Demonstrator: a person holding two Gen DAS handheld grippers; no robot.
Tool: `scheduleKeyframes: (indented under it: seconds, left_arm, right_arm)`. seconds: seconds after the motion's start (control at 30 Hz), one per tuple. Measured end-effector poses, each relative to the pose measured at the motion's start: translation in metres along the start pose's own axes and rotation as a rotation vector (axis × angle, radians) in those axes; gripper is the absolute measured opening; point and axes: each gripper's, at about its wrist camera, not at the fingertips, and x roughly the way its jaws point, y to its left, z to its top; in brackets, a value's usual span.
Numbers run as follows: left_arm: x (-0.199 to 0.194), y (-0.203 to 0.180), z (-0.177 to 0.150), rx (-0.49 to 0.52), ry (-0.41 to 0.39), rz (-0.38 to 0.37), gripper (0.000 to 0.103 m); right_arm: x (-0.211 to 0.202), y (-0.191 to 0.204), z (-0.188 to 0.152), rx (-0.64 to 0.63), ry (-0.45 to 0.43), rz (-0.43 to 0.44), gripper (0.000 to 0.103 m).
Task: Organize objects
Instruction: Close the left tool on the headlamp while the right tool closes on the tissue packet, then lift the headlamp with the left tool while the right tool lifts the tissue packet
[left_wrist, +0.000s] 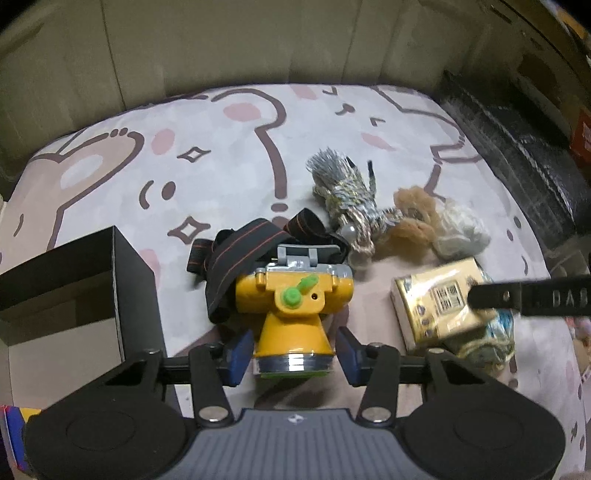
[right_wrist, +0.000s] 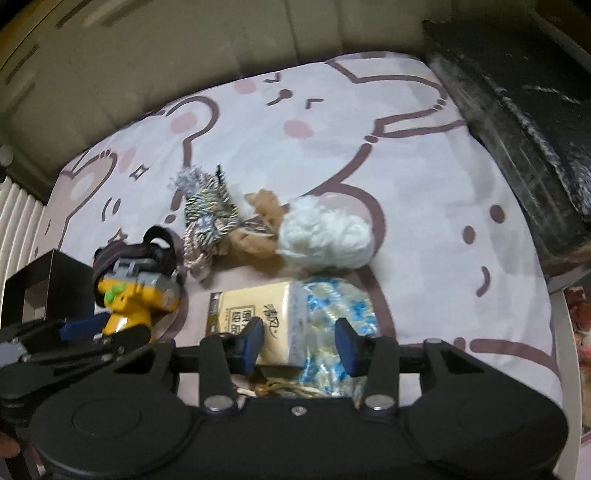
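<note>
1. A bed (left_wrist: 229, 155) spread with a pale sheet of cartoon bears carries everything; its far edge meets a beige padded wall.
2. An open black box (left_wrist: 133, 280) stands at the bed's left edge, toward the near corner, just beside the headlamp.
3. The left gripper (left_wrist: 294, 350) points steeply down over a yellow headlamp (left_wrist: 291, 306) that lies near the bed's near edge, its black strap bunched behind it. The jaws stand partly open astride the lamp's lens cone: 1 blue pad is at its side, the other shows a thin gap, so nothing is gripped.
4. The right gripper (right_wrist: 299, 341) has its jaws drawn in on 2 stacked things toward the near edge, right of the headlamp: 1 pad lies on a gold tissue pack (right_wrist: 240, 306), the other against the bag of blue-and-white yarn (right_wrist: 340, 299) beneath it. Which of the 2 takes the squeeze cannot be told.
5. Mid-bed, just beyond the pack, 3 skeins lie touching in a row: white yarn (right_wrist: 325, 236) on the right, tan yarn (right_wrist: 258, 221) in the middle, silver yarn (right_wrist: 207, 210) on the left.
</note>
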Motion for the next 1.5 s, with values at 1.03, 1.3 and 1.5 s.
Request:
scheduleKeyframes:
  seconds: [1.03, 1.3, 1.5]
  left_arm:
    - [-0.004, 0.004, -0.005, -0.069, 0.048, -0.026, 0.044]
    - [-0.038, 0.015, 0.0, -0.102, -0.076, -0.016, 0.044]
    - [-0.055, 0.019, 0.001, -0.104, -0.119, -0.029, 0.044]
  right_arm:
    - [-0.004, 0.031, 0.005, -0.03, -0.033, 0.053, 0.05]
    - [0.002, 0.049, 0.001, -0.084, -0.028, 0.002, 0.067]
    - [0.022, 0.067, -0.003, -0.166, -0.004, -0.102, 0.075]
